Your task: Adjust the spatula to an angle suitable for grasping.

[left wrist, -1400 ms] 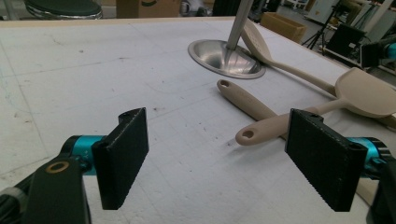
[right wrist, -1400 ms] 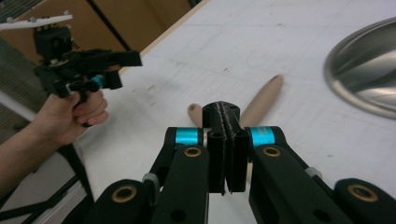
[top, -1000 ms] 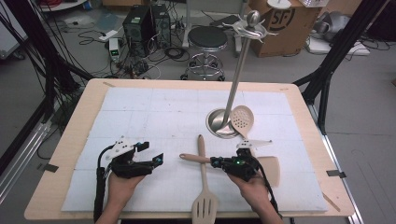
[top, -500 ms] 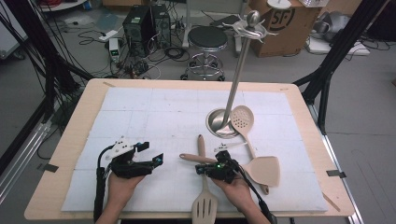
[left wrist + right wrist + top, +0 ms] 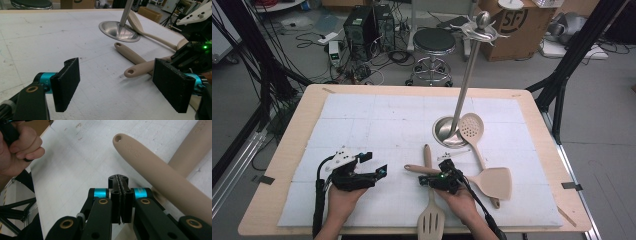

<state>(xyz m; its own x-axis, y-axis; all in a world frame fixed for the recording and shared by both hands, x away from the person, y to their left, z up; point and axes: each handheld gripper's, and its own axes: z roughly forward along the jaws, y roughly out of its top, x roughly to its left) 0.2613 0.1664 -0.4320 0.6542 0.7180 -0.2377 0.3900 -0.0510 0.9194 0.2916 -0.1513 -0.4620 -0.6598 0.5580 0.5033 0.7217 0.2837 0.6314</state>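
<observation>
White table mat (image 5: 377,125), right gripper (image 5: 121,180) fingers pressed together beside spatula handle (image 5: 155,167)

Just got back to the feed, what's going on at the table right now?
A person works with a hand-held gripper in each hand among beige utensils lying near a metal hanging stand. The right hand-held gripper is shut with nothing between its jaws, right beside two crossed handles: the slotted turner and another utensil's handle. The left hand-held gripper waits open over bare table. Nothing hangs on the stand.
</observation>
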